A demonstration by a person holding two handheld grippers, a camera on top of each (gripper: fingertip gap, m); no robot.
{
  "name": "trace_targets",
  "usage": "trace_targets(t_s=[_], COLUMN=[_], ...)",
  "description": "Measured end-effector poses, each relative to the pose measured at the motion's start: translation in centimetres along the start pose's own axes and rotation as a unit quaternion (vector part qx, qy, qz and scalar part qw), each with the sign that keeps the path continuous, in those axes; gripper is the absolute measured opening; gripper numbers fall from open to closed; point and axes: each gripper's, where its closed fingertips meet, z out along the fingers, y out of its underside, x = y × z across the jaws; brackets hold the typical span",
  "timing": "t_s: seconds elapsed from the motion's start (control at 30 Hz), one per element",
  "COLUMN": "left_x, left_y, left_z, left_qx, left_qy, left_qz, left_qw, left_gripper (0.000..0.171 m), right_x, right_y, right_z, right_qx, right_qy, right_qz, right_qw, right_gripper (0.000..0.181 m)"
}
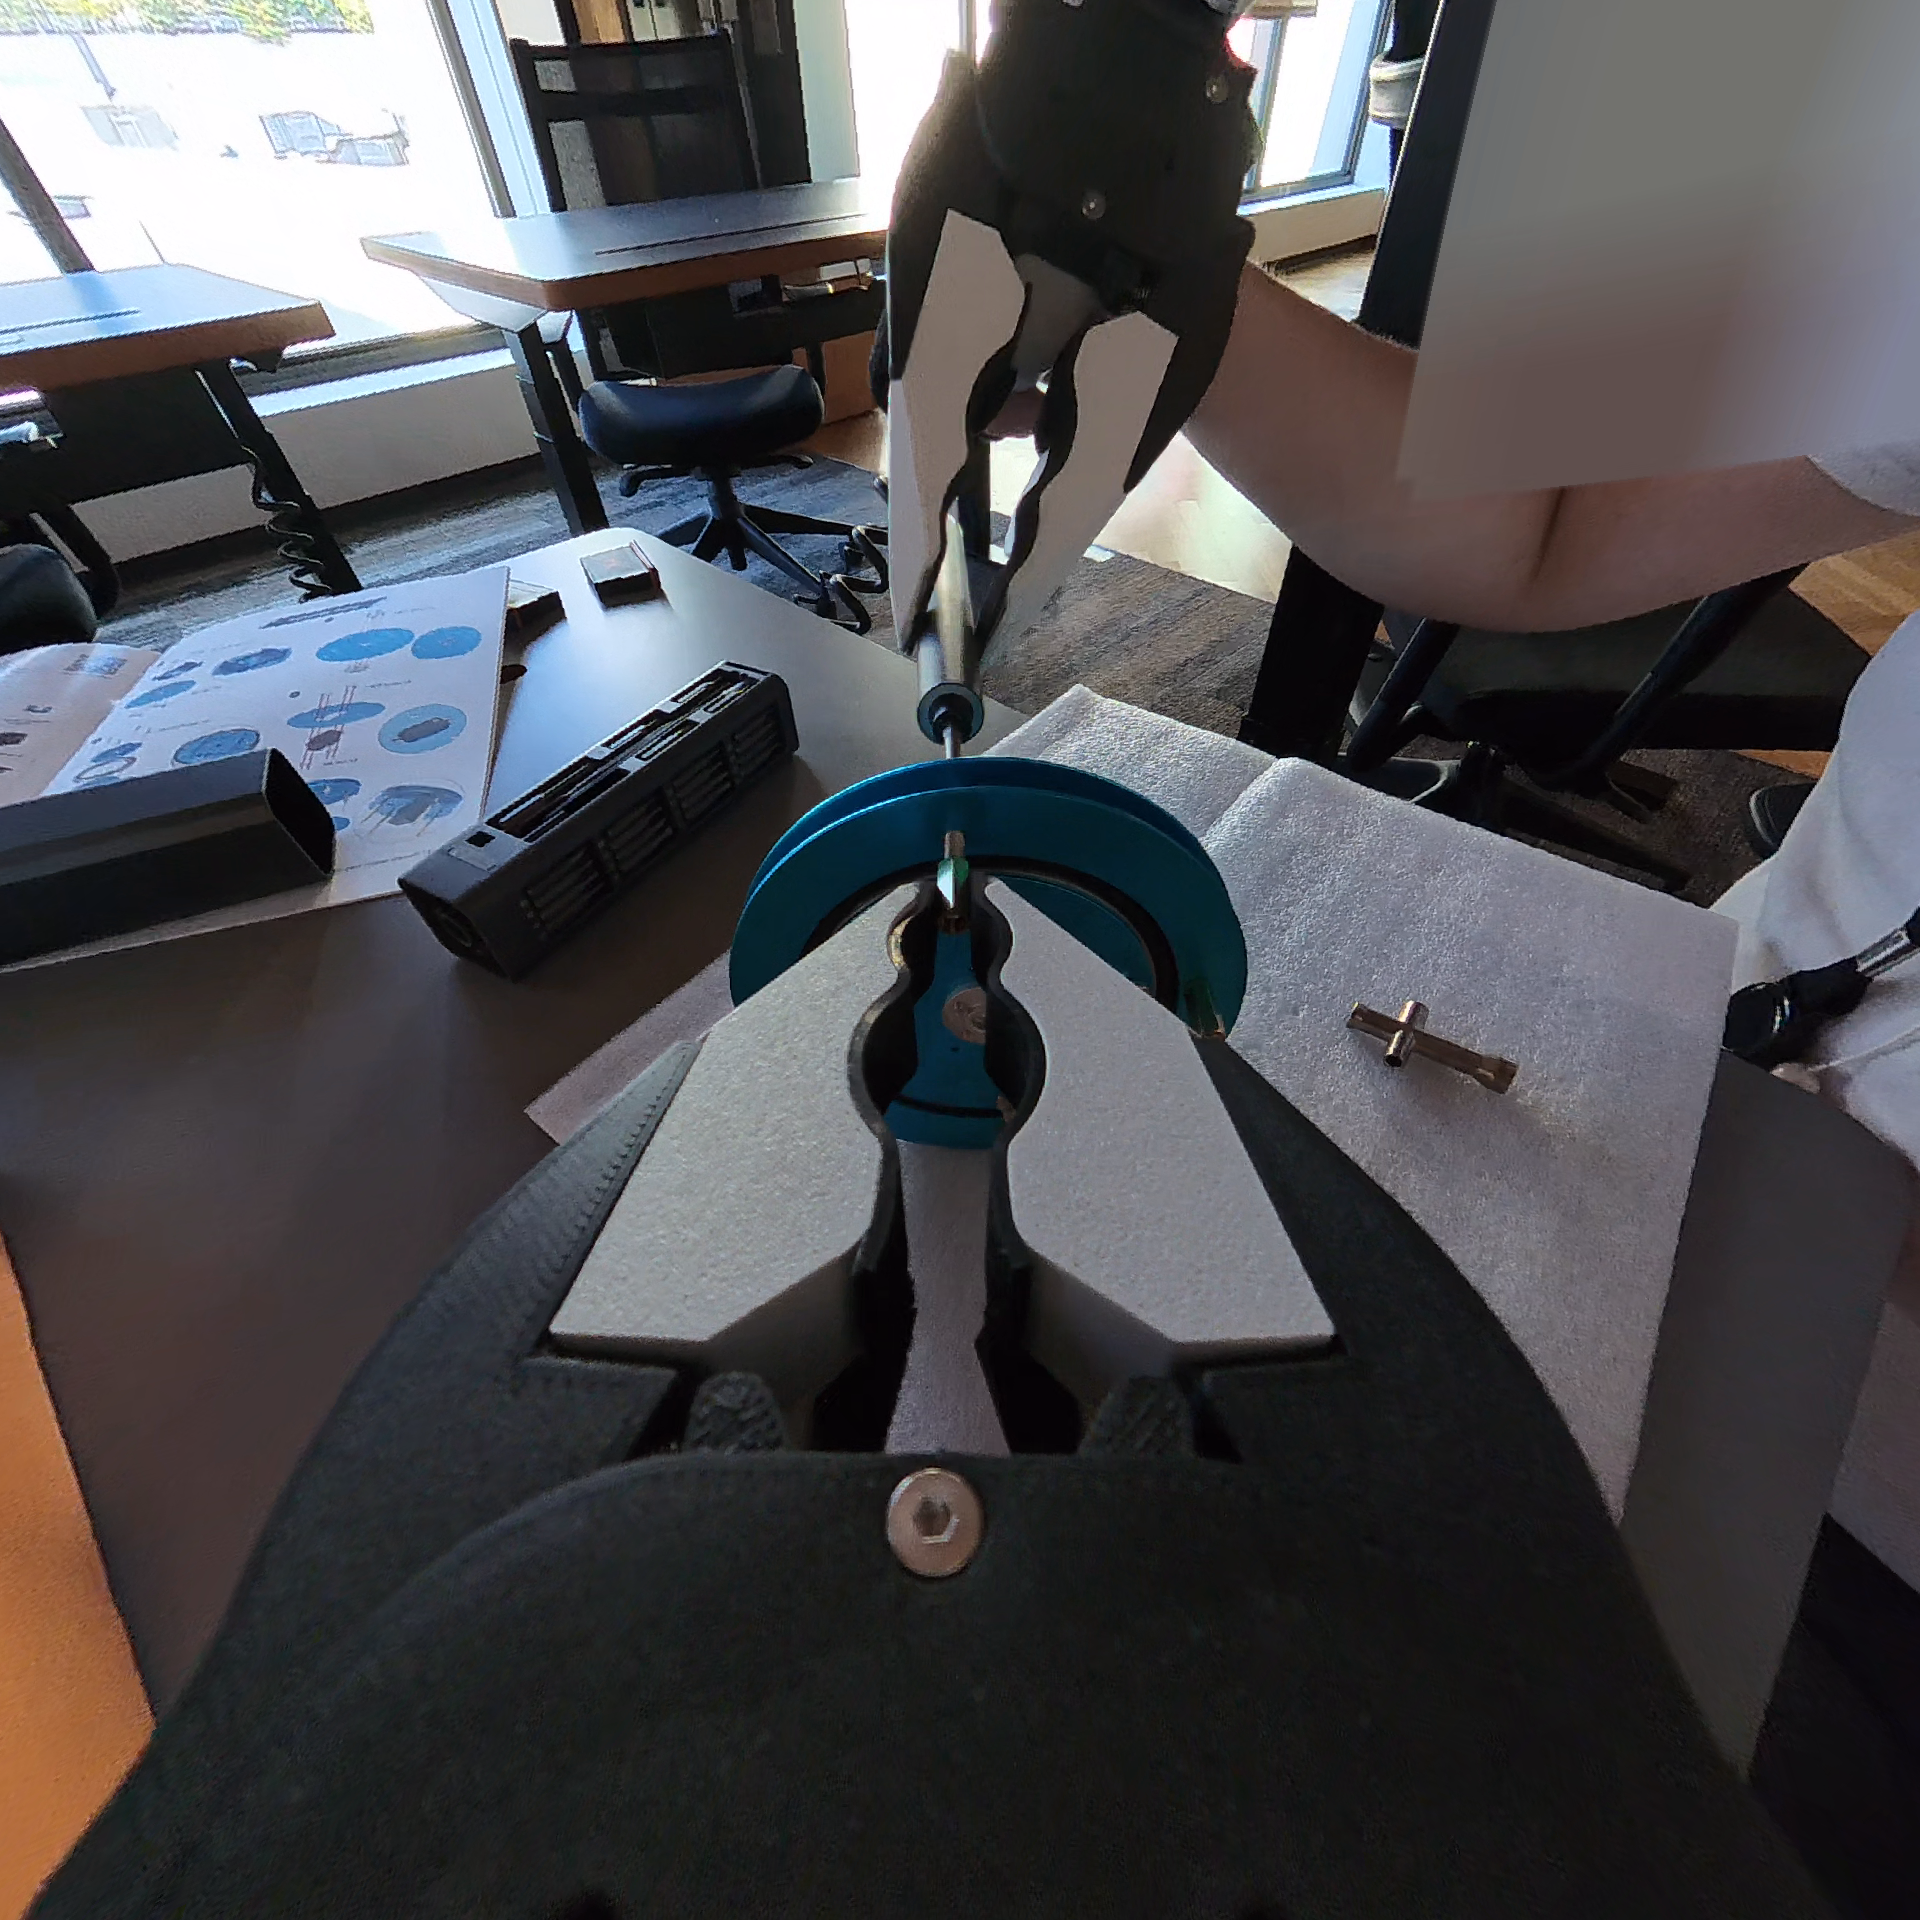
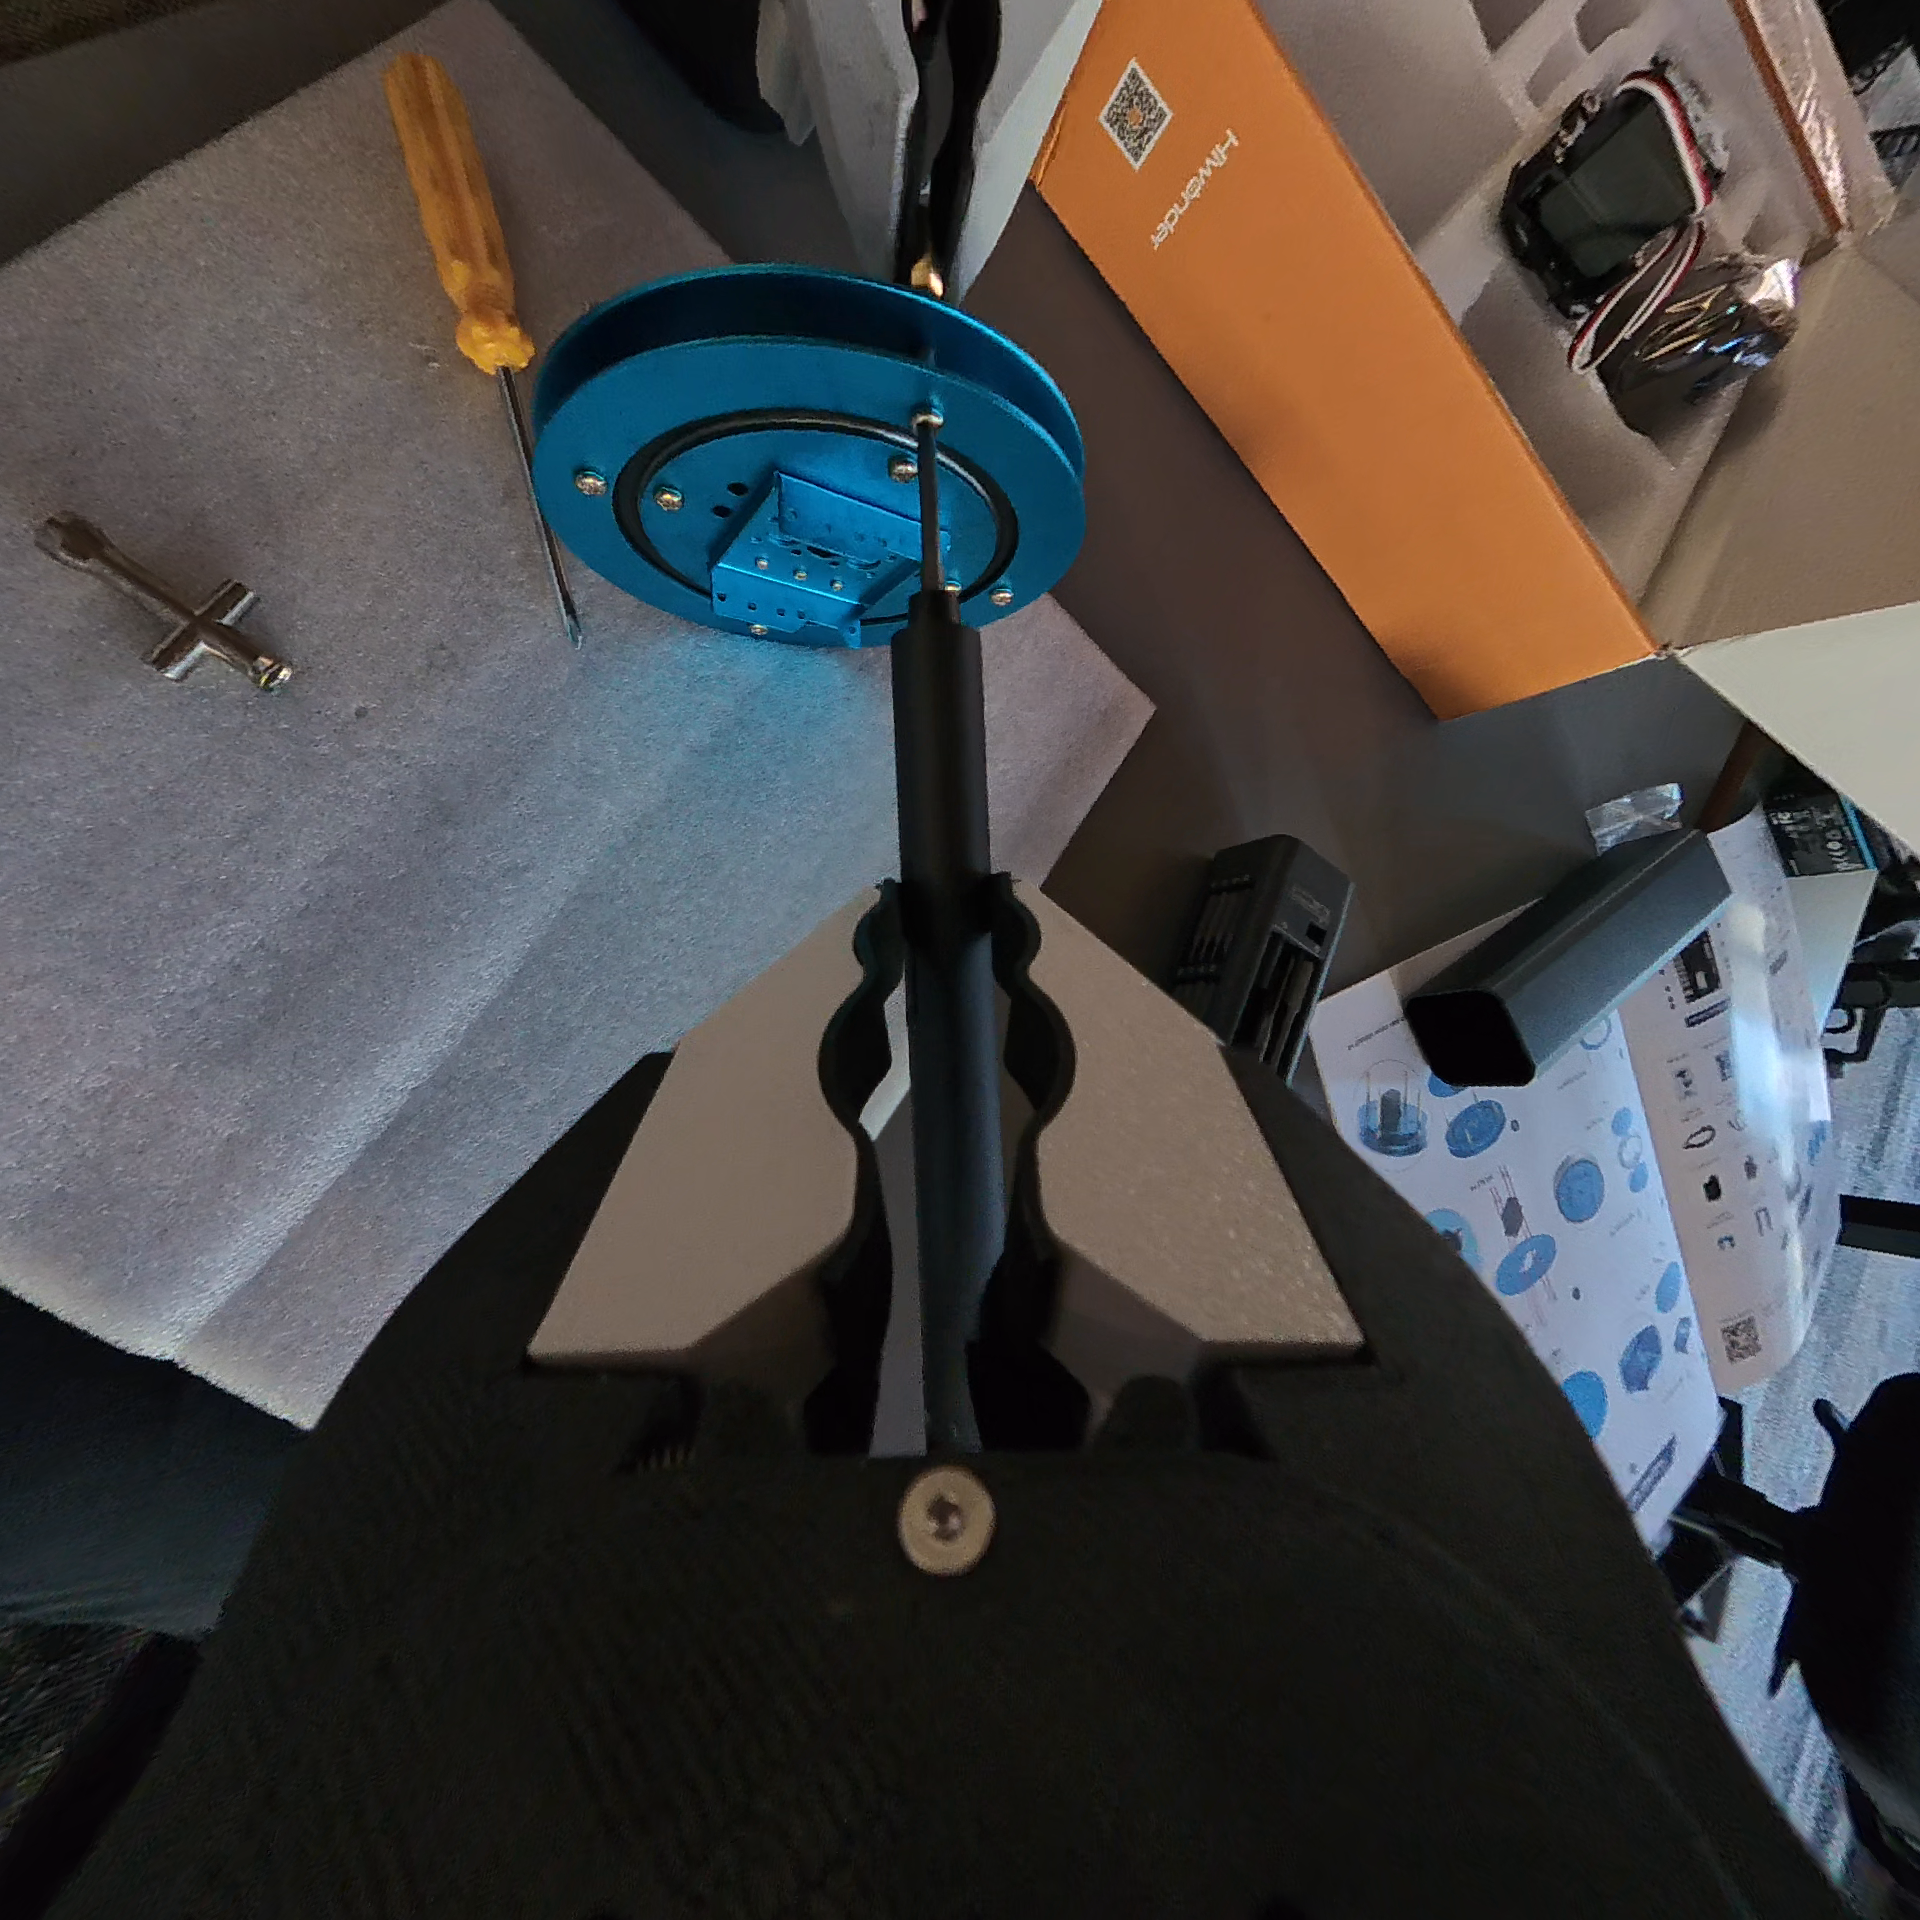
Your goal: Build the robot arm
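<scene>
A blue round disc assembly [image 1: 987,810] stands on edge on a white foam sheet [image 1: 1455,914]. My left gripper [image 1: 951,899] is shut on the blue bracket and standoff at the disc's middle. My right gripper [image 1: 961,623] comes in from above, shut on a slim black screwdriver [image 1: 948,634]. In the right wrist view, the right gripper [image 2: 945,894] holds the screwdriver [image 2: 940,748] with its tip on a screw [image 2: 928,419] at the rim of the blue disc [image 2: 727,416]. The left gripper [image 2: 935,265] shows behind the disc.
A metal cross wrench [image 1: 1432,1044] and a yellow-handled screwdriver [image 2: 457,208] lie on the foam. A black bit case [image 1: 613,821], a black sleeve [image 1: 156,831] and an open manual [image 1: 281,707] lie to the left. An orange box [image 2: 1320,364] stands nearby. A person's arm [image 1: 1455,499] is at the right. There is about 11 cm between the tips of the two grippers.
</scene>
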Motion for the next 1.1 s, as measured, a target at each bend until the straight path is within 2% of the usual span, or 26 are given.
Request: trace_targets(t_s=[0.43,0.5,0.57,0.93,1.1], left_x=[0.4,0.4,0.4,0.5,0.5], left_y=[0.0,0.0,0.0,-0.1,-0.1], left_z=[-0.1,-0.2,-0.2,-0.2,-0.2], left_qx=[-0.005,-0.006,-0.007,-0.010,-0.010], left_qy=[-0.004,-0.005,-0.008,-0.011,-0.013], left_qz=[0.018,0.020,0.022,0.031,0.033], left_qw=[1.000,1.000,1.000,0.999,0.999], left_gripper=[0.004,0.004,0.004,0.004,0.004], right_x=[-0.7,-0.6,-1.1,-1.9,-2.2], right_y=[0.5,0.3,0.1,0.2,0.4], right_z=[0.8,0.8,0.7,1.0,1.6], right_qx=[-0.036,-0.023,-0.010,0.016,0.027], right_qy=[-0.006,-0.005,-0.038,-0.116,-0.132], right_qz=[-0.002,0.012,0.045,0.110,0.131], right_qw=[0.999,1.000,0.998,0.987,0.982], right_gripper=[0.015,0.016,0.015,0.015,0.015])
